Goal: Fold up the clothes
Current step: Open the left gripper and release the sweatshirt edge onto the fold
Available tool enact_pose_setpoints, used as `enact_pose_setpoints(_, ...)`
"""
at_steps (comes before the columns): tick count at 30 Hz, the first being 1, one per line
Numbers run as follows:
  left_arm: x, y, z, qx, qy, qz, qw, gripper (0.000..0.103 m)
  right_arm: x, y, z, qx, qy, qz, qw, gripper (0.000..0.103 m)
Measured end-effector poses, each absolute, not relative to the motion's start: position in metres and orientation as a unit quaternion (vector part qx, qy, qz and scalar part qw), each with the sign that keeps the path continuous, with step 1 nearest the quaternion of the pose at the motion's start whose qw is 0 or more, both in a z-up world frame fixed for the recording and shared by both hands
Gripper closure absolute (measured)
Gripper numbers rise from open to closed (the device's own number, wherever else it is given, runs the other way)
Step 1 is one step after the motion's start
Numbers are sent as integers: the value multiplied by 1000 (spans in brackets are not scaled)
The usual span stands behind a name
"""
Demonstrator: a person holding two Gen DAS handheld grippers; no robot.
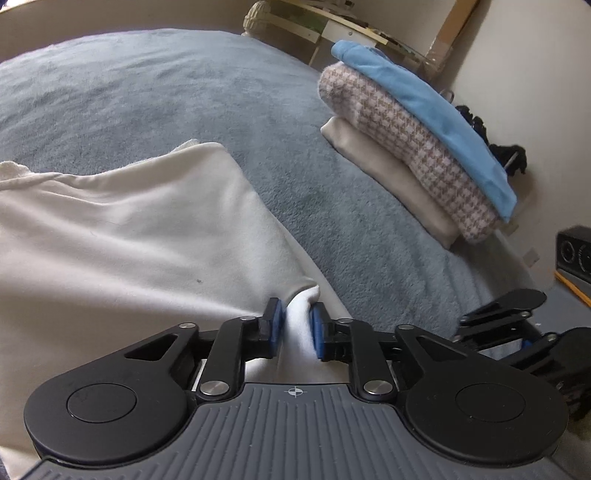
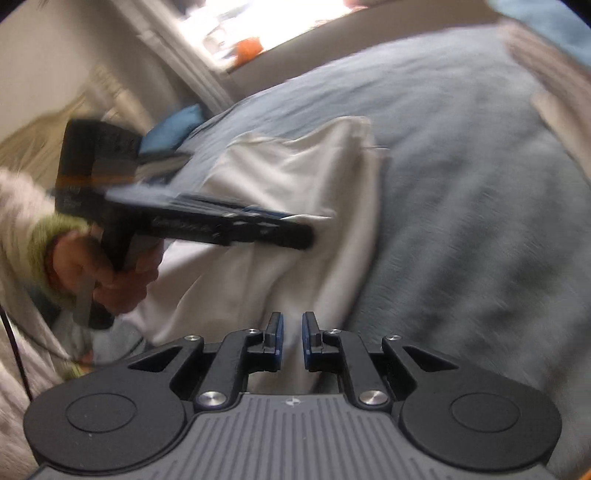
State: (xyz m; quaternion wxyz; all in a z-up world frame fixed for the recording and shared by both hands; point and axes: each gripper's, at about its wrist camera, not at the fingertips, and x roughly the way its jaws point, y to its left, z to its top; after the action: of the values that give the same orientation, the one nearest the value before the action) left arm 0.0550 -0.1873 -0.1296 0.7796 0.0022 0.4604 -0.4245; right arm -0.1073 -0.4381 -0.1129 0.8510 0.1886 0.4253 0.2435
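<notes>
A white garment (image 1: 122, 229) lies spread on the grey-blue bed cover (image 1: 155, 96). My left gripper (image 1: 297, 332) is shut on a bunched corner of the white garment at its near right edge. In the right wrist view, which is blurred by motion, the same garment (image 2: 295, 192) lies on the bed. My right gripper (image 2: 292, 336) hovers over the garment's near edge with a narrow gap between its pads and no cloth clearly pinched. The left gripper (image 2: 295, 232) shows there from the side, held in a hand, over the garment. The right gripper shows at the right edge of the left wrist view (image 1: 517, 325).
A stack of folded clothes stands at the bed's right edge: a cream piece (image 1: 391, 184), a pink houndstooth piece (image 1: 406, 147) and a blue piece (image 1: 424, 96) on top. A wall, a wooden shelf (image 1: 332, 22) and a black speaker (image 1: 576, 254) lie beyond the bed.
</notes>
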Motion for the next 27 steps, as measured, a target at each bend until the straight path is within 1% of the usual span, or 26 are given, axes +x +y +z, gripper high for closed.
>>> enact_pose_setpoints(2,58,-187,-130,-12,467,-427,775,78,-113,-438,-102,208,405,246,856,92)
enact_pose_setpoints(5,61,-186,-130,-27,473,-434,766,70,-117,-416,-91,204,388,272,857,92)
enact_pose_setpoints(7,63,-184,-127,-31,474,-442,761,66,-117,-400,-98,183,405,271,854,92)
enact_pose_setpoints(9,65,-178,-120,-35,471,-447,760,66,-115,-387,-116,139,454,246,845,93)
enact_pose_setpoints(10,66,-172,-115,-40,466,-448,762,66,-117,-386,-120,137,461,240,843,95)
enact_pose_setpoints(13,64,-143,-99,-43,438,-452,776,62,-123,-393,-115,159,461,227,843,95)
enact_pose_setpoints(19,30,-88,-90,24,403,-446,799,62,-130,-409,-97,217,460,179,842,92)
enact_pose_setpoints(21,13,-75,-95,44,392,-453,799,62,-136,-415,-94,246,452,166,841,89)
enact_pose_setpoints(22,4,-70,-98,56,385,-457,800,62,-136,-414,-94,254,452,161,840,84)
enact_pose_setpoints(23,-5,-66,-102,71,379,-459,800,62,-135,-412,-95,253,456,154,839,76)
enact_pose_setpoints(24,-14,-64,-106,86,372,-462,800,62,-134,-410,-96,249,461,146,839,72)
enact_pose_setpoints(27,-38,-62,-119,127,343,-465,806,61,-130,-402,-101,233,472,134,840,71)
